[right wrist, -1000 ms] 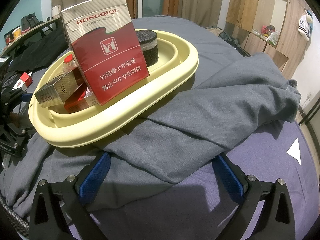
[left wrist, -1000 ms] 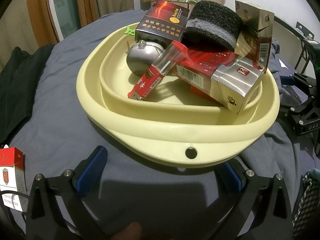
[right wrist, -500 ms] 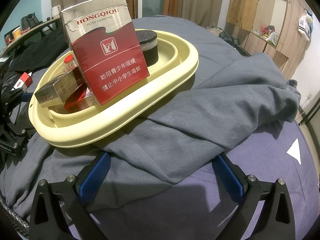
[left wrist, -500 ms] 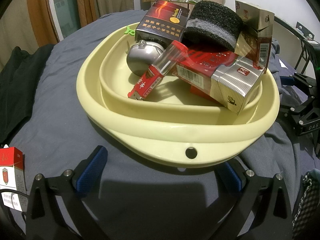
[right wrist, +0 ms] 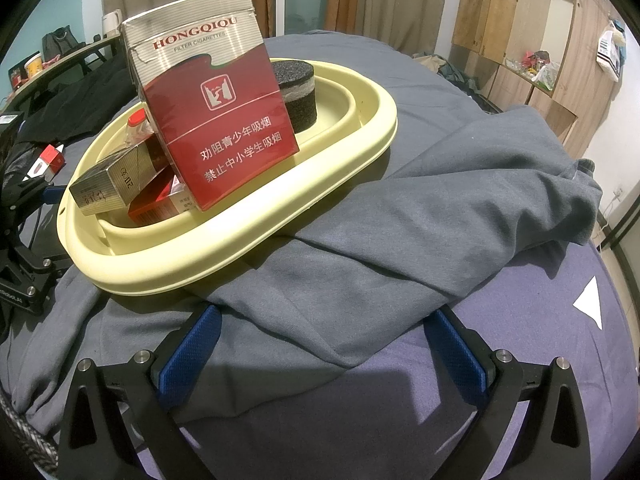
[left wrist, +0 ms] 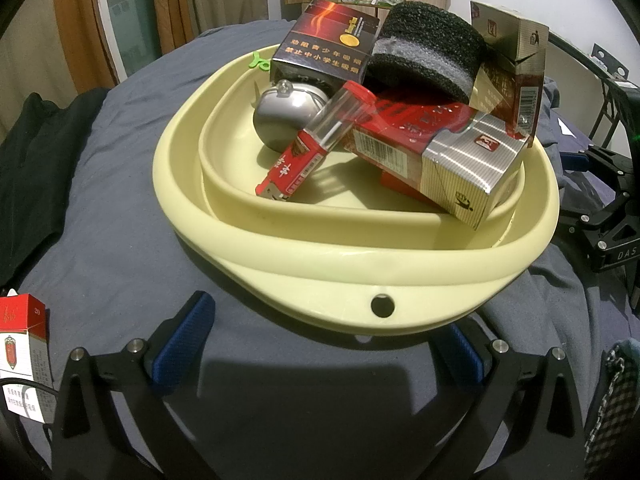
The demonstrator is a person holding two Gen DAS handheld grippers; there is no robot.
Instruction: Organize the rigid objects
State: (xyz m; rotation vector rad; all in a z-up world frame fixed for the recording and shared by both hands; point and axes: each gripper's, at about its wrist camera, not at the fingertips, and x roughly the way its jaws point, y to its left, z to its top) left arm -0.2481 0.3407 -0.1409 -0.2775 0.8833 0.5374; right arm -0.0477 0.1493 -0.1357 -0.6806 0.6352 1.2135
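- Blue-padded left tongs (left wrist: pixel 320 344) stand spread wide with nothing between them, low over the grey-blue bed (left wrist: pixel 112 184), just short of the near rim of the basin.
- Blue-padded right tongs (right wrist: pixel 322 346) are likewise spread and empty, over a crumpled grey garment (right wrist: pixel 440 216) that lies on the bed and runs under the basin's near edge.
- Pale yellow basin (left wrist: pixel 360 264) sits on the bed straight ahead of the left tongs; a small round hole shows in its near wall, and an inner raised rim rings the bowl.
- Inside it, a silver-and-red cigarette carton (left wrist: pixel 440 152) lies tilted across the middle, its silver end resting on the inner rim toward the right.
- A clear tube with a red cap (left wrist: pixel 316 140) leans against the carton, its red-labelled lower end down on the basin floor.
- Behind the tube sits a round silver metal thing (left wrist: pixel 284 116); behind that, a dark brown box (left wrist: pixel 324 48) stands at the far side.
- A black foam roll with a grey band (left wrist: pixel 428 52) rests on top of the carton, beside the dark box.
- A red-and-silver HONGQIQU pack (right wrist: pixel 212 120) stands upright at the basin's right side, leaning on the pile; a smaller red pack (right wrist: pixel 154 204) lies under the carton.
- One red-and-white pack (left wrist: pixel 22 356) stands outside the basin, on the bed by the left tongs' left edge.
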